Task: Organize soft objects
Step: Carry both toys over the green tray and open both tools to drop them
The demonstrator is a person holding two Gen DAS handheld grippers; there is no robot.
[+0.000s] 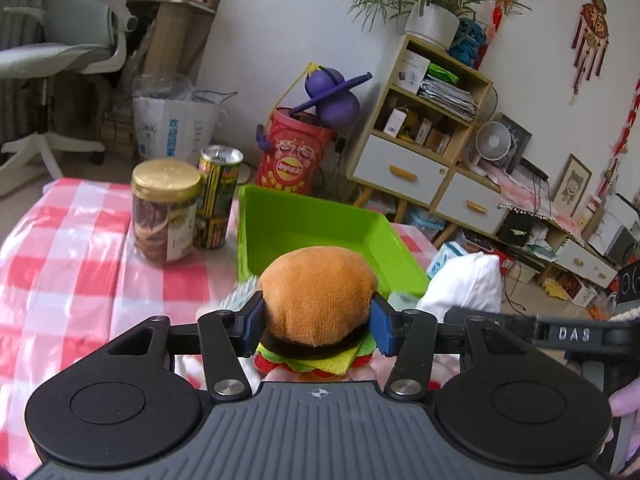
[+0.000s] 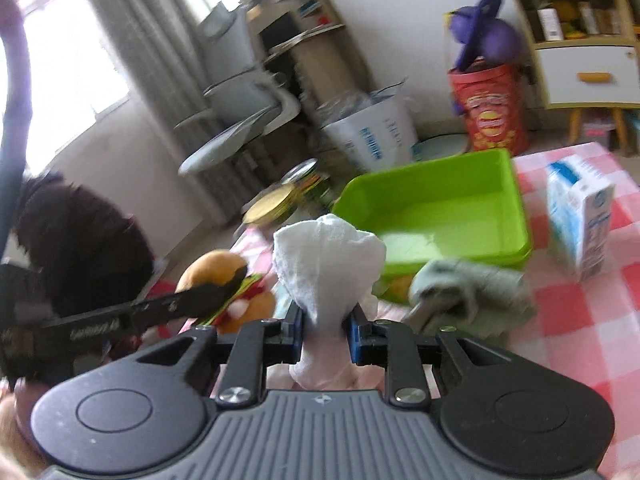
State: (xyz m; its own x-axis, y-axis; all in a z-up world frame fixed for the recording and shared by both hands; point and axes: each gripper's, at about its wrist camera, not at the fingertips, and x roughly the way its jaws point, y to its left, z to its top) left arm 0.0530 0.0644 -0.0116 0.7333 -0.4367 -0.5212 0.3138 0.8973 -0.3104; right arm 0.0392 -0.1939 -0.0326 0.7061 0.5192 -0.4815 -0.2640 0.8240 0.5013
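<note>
My left gripper [image 1: 318, 322] is shut on a plush hamburger [image 1: 318, 296], its blue pads pressing both sides of the brown bun, above the checked tablecloth. Just behind it lies an empty green tray [image 1: 280, 220]. My right gripper [image 2: 324, 334] is shut on a bunched white cloth [image 2: 328, 268], which stands up between the pads. The right wrist view also shows the hamburger [image 2: 214, 266] in the other gripper at left, the green tray [image 2: 448, 216] ahead, and a grey-green cloth [image 2: 472, 296] lying on the table in front of the tray. In the left wrist view the white cloth [image 1: 464, 280] shows at right.
A gold-lidded jar [image 1: 166, 212] and a drink can [image 1: 218, 198] stand left of the tray. A white and blue carton [image 2: 580, 216] stands right of it. Beyond the table are a red tub [image 1: 290, 152], a white bag [image 1: 176, 128], an office chair [image 1: 64, 52] and a shelf unit [image 1: 420, 120].
</note>
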